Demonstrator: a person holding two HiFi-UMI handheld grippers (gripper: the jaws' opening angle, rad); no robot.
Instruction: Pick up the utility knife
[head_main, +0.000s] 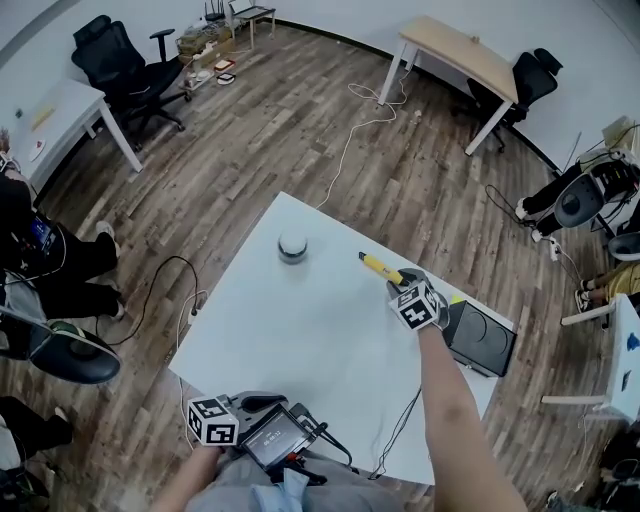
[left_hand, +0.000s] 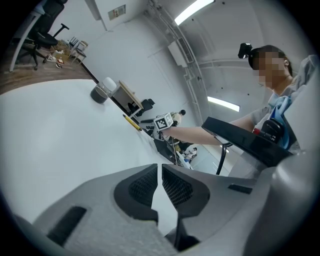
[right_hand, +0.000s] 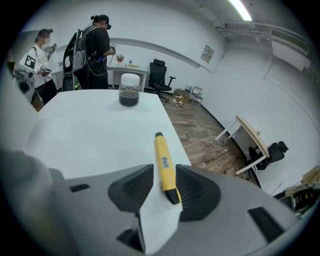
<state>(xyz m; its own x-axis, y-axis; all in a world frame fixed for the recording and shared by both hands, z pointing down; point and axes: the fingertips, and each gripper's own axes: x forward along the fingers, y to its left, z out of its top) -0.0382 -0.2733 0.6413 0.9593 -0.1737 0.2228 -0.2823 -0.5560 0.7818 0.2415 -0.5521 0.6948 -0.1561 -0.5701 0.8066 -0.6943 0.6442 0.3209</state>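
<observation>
The yellow utility knife (head_main: 380, 267) with a black tip sticks out over the white table (head_main: 300, 340) toward the far left from my right gripper (head_main: 400, 283). In the right gripper view its rear end sits between the pads of the right gripper (right_hand: 164, 175), which is shut on the knife (right_hand: 164, 160). My left gripper (head_main: 262, 402) rests at the table's near edge, shut with nothing in it (left_hand: 160, 172). From the left gripper view, the knife (left_hand: 131, 122) shows far off across the table.
A small glass jar (head_main: 293, 247) with a white lid stands mid-table, beyond the knife. A black box (head_main: 480, 338) lies at the table's right edge. A screen device (head_main: 275, 438) and cables lie at the near edge. People (right_hand: 95, 50) stand past the table's far end.
</observation>
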